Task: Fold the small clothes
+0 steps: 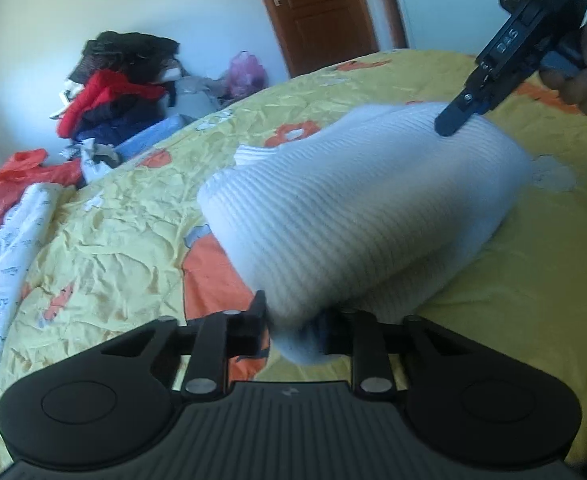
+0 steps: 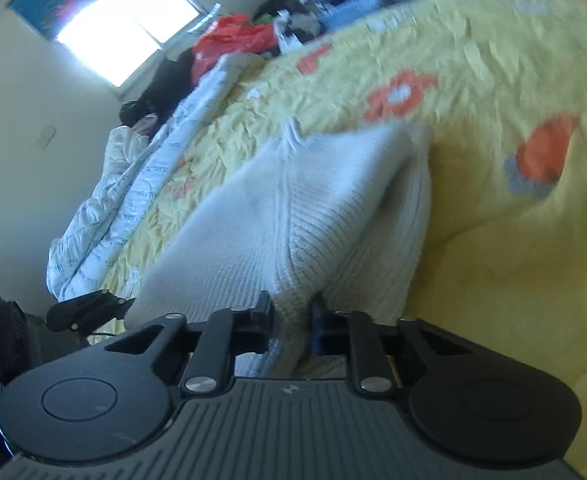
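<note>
A white ribbed knit garment (image 1: 353, 208) lies partly lifted on the yellow flowered bedspread (image 1: 113, 240). In the left wrist view my left gripper (image 1: 293, 320) is shut on its near corner, and the cloth bunches between the fingers. At the upper right my right gripper (image 1: 451, 122), held by a hand, has its tip on the garment's far edge. In the right wrist view the garment (image 2: 293, 208) shows a folded layer, and my right gripper (image 2: 293, 316) is shut on a pinched ridge of it. The left gripper (image 2: 93, 306) appears at the garment's lower left corner.
A pile of red, dark and blue clothes (image 1: 113, 88) sits beyond the bed's far edge, with a red plastic bag (image 2: 233, 36) nearby. A white printed quilt (image 2: 133, 200) runs along the bed's side. A brown door (image 1: 321, 12) and a bright window (image 2: 125, 28) are behind.
</note>
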Demonstrator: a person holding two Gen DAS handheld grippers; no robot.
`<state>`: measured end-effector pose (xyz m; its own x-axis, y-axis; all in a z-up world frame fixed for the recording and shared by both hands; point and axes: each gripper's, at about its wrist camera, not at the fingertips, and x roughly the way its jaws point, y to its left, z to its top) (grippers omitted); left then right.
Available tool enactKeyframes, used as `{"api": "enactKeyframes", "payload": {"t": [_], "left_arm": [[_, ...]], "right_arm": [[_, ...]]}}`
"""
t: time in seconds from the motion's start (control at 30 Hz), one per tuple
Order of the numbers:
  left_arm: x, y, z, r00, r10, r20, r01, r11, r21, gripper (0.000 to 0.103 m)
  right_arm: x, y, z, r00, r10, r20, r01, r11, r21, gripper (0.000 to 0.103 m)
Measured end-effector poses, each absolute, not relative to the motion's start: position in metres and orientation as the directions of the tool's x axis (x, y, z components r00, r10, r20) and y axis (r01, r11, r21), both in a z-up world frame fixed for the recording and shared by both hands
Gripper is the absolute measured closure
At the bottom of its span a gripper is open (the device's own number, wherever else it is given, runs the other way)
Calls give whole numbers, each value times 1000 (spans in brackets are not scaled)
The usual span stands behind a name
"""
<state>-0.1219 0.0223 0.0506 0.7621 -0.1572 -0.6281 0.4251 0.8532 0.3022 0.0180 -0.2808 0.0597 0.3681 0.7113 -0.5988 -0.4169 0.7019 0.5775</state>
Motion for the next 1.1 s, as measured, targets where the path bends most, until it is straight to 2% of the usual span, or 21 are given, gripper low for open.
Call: {"api": "enactKeyframes", "payload": {"t": [0.07, 0.13, 0.27, 0.3, 0.33, 0.37, 0.4, 0.47, 0.53, 0.57, 0.6, 0.67, 0.73, 0.83, 0.87, 0.9, 0.97, 1.1], "left_arm": [[-116, 21, 44, 745, -154, -649, 420, 864, 277, 83], [-108, 18, 30, 737, -116, -666, 385, 882, 273, 84], [-108, 29, 36, 697, -150, -701, 360, 919, 162, 82], [-111, 33, 43, 670, -169, -722, 374, 918, 132, 80], [-116, 36, 49, 645, -179, -743, 384, 917, 113, 78], [-121, 40, 57, 620, -187, -762, 395, 913, 97, 77], [-127, 43, 66, 602, -204, -772, 411, 908, 80, 71], [-140, 53, 90, 619, -268, -739, 441, 897, 44, 54], [-144, 57, 112, 694, -321, -644, 427, 904, 10, 12], [-140, 57, 119, 741, -324, -589, 398, 917, -4, 6], [-133, 54, 123, 786, -306, -537, 356, 934, -10, 4], [-105, 39, 118, 827, -217, -519, 255, 967, 2, 4], [-70, 19, 101, 817, -135, -561, 172, 985, 14, 5], [-40, -12, 71, 770, -174, -614, 243, 970, 30, 5], [-34, -20, 59, 753, -157, -639, 252, 966, 59, 5], [-32, -24, 49, 755, -133, -643, 240, 967, 81, 4], [-30, -20, 43, 755, -143, -640, 208, 978, 27, 4], [-25, -11, 42, 729, -162, -664, 201, 979, -19, 1]], "right_arm": [[25, -284, 38, 350, 688, -636, -393, 724, 567, 87], [29, -291, 22, 347, 739, -577, -340, 673, 657, 84], [22, -290, 34, 370, 733, -571, -363, 680, 637, 64], [21, -292, 43, 396, 714, -577, -363, 699, 616, 61], [21, -294, 53, 439, 693, -571, -358, 718, 597, 53], [20, -297, 63, 483, 676, -556, -352, 732, 584, 51], [20, -301, 75, 524, 668, -529, -352, 735, 579, 49], [23, -299, 91, 569, 668, -481, -362, 728, 583, 45], [29, -288, 100, 583, 675, -452, -385, 719, 578, 44], [33, -279, 101, 582, 676, -452, -396, 721, 569, 41], [39, -268, 101, 580, 671, -462, -405, 729, 551, 40], [54, -243, 96, 589, 638, -497, -417, 766, 489, 40], [73, -221, 86, 592, 600, -538, -412, 799, 438, 39], [100, -203, 63, 576, 523, -628, -369, 852, 370, 42], [107, -201, 49, 561, 484, -672, -350, 874, 337, 50], [107, -202, 38, 572, 483, -663, -370, 874, 316, 51], [107, -209, 28, 587, 507, -632, -395, 860, 323, 51], [108, -197, 32, 595, 469, -653, -410, 876, 255, 50]]}}
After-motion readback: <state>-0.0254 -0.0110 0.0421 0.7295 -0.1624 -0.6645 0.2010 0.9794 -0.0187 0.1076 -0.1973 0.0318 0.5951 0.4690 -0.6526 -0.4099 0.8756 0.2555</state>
